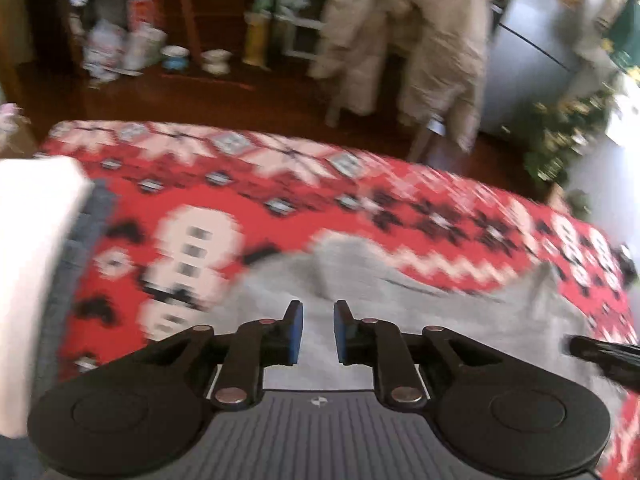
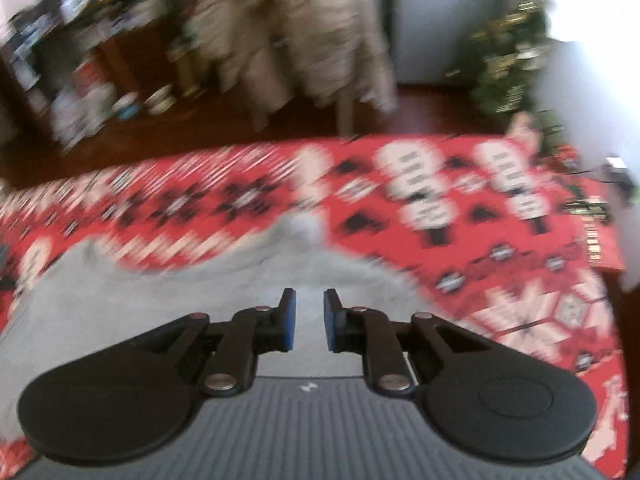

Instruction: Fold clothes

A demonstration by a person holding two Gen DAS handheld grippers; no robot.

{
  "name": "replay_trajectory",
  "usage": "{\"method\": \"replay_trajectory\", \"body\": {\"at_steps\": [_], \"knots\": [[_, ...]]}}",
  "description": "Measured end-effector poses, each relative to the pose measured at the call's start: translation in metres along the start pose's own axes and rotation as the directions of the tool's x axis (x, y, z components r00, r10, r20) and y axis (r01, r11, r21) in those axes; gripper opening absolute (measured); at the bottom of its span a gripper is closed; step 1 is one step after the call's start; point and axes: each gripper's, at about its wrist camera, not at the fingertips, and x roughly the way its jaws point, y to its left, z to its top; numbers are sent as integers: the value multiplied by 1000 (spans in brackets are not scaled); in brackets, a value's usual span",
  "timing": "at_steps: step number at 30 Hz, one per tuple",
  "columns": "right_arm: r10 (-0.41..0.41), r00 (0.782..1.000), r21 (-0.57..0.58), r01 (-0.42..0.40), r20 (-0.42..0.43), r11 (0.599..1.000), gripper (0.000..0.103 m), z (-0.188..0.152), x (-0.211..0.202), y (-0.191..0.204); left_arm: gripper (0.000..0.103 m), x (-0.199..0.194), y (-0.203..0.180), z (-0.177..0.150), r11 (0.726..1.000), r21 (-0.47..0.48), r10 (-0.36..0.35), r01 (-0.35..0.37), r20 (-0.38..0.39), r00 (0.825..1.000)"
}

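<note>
The left gripper (image 1: 318, 330) and right gripper (image 2: 309, 318) hang over the grey garment (image 1: 400, 300) on the red patterned blanket (image 1: 240, 184). Both have a small gap with nothing pinched. No words can be read.

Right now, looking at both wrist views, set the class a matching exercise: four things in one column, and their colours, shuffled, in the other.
Things:
1. garment on the table
2. tablecloth
3. coat over the chair
4. pads of the left hand-held gripper

Colours:
A. beige
B. blue
C. light grey
D. red with a white and black pattern

Pairs: 1-C, 2-D, 3-A, 4-B
</note>
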Motion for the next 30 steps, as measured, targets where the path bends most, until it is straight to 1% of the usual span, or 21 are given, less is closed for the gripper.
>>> {"method": "replay_trajectory", "body": {"at_steps": [2,4,5,8,12,16,18,20,22,26,28,30], "knots": [[15,999,-14,-16,-34,1000,9,-3,14,12,12,11,-15,-7,999,22,-33,33,-32,999],[9,999,-4,-9,-44,1000,9,-1,29,19,12,22,-27,-13,997,34,-61,62,-53,997],[-7,999,1,7,-52,1000,9,1,35,20,12,29,-32,-14,997,39,-65,68,-62,996],[-21,999,48,23,-36,999,9,10,49,14,12,40,-40,-18,997,40,-68,71,-69,995],[-17,1000,36,18,-22,999,10,24,54,14,12,45,-40,-12,996,61,-60,63,-60,996],[-14,999,45,13,30,999,11,39,42,1,12,44,-31,2,996,68,-58,60,-32,998],[-22,999,40,21,32,999,12,45,43,-6,12,49,-27,8,996,74,-45,47,-28,999],[-25,999,26,25,27,999,13,51,50,-11,12,56,-23,15,997,75,-32,34,-25,999],[-12,1000,17,11,18,1000,14,57,63,-14,11,63,-21,21,997,72,-23,24,-20,1000],[-14,1000,1,14,19,1000,17,67,88,-10,10,69,-19,28,997,71,-10,10,-5,1000],[-12,1000,12,12,17,1000,17,71,93,-10,10,69,-21,30,998,70,-2,3,-9,1000],[-14,1000,23,13,21,1000,17,72,88,-10,8,65,-22,32,998,58,-8,8,-7,1000]]}}
